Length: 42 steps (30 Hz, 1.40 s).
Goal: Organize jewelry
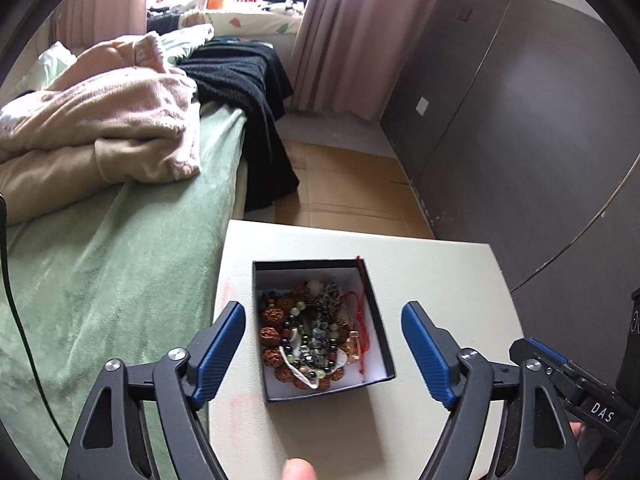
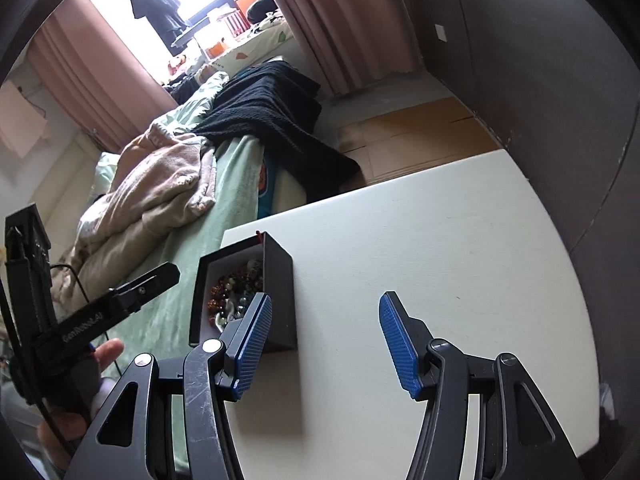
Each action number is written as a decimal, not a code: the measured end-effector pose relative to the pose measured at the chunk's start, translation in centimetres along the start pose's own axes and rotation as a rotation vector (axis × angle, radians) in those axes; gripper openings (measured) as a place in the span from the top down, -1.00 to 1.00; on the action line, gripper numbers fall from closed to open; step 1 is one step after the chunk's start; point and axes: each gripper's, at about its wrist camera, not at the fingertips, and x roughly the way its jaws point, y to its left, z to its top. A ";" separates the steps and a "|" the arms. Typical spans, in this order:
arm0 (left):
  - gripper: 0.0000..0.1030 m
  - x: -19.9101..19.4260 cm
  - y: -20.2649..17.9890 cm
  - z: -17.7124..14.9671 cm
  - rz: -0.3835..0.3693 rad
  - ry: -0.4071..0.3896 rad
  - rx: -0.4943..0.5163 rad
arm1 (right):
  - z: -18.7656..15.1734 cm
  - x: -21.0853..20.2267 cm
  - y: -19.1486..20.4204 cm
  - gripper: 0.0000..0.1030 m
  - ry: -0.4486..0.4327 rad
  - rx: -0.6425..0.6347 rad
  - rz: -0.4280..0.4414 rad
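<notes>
A black box (image 1: 378, 320) with a white lining stands on the white table (image 1: 448, 280), close to its left edge. Inside lies a heap of jewelry (image 1: 312, 332): brown seed beads, dark and green beads, a red cord. My left gripper (image 1: 324, 348) hovers above the box, open wide, with nothing between its blue pads (image 1: 222, 348). From the right wrist view the box (image 2: 280, 292) sits left of centre and part of the jewelry (image 2: 236, 288) shows. My right gripper (image 2: 324, 340) is open over bare table just right of the box, holding nothing.
A bed with a green cover (image 1: 112, 260), a pink blanket (image 1: 108, 120) and a black knit throw (image 1: 248, 80) runs along the table's left side. Cardboard (image 1: 352, 188) lies on the floor beyond. Dark cabinets (image 1: 520, 120) stand to the right. A hand (image 2: 108, 352) holds the left gripper's handle.
</notes>
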 end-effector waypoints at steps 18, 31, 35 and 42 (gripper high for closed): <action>-0.99 -3.7 -3.8 -3.6 -0.029 -0.113 0.043 | -2.6 -5.9 -2.8 -1.00 -0.095 -0.068 -0.039; -0.99 -8.1 -4.5 -4.9 0.024 -0.182 0.075 | -3.7 -8.3 -3.6 -1.00 -0.136 -0.061 -0.056; -0.99 -8.9 -4.5 -5.0 0.043 -0.186 0.081 | -3.9 -9.1 -3.7 -1.00 -0.159 -0.055 -0.023; -0.99 -10.0 -5.3 -5.1 0.056 -0.192 0.117 | -3.9 -9.8 -3.3 -1.00 -0.172 -0.077 -0.039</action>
